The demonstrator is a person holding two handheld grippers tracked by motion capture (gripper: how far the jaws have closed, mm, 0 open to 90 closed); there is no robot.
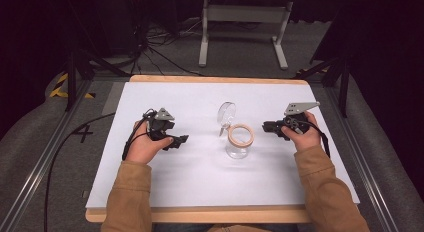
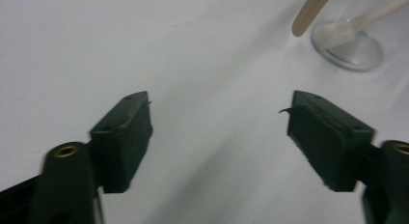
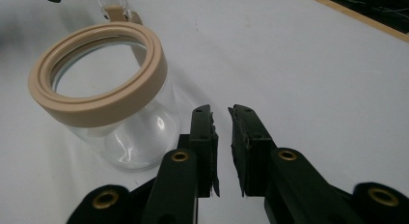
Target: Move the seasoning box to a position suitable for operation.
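Observation:
A clear glass jar point(image 1: 239, 143) with a tan rubber ring around its mouth stands upright at the middle of the white table. Its round glass lid point(image 1: 226, 113) is swung open behind it on a hinge. My left gripper point(image 1: 183, 140) rests to the jar's left, pointing right, open and holding nothing; in the left gripper view point(image 2: 219, 108) the jar's base point(image 2: 347, 44) lies far ahead at the upper right. To the jar's right, my right gripper point(image 1: 265, 126) points left at it. In the right gripper view point(image 3: 221, 110) its jaws stand almost together on nothing, just right of the jar point(image 3: 103, 108).
The white tabletop point(image 1: 200, 177) has a wooden edge at front and back. Metal rails run along both sides of the table. Cables and a grey stand leg point(image 1: 204, 37) lie on the floor beyond the far edge.

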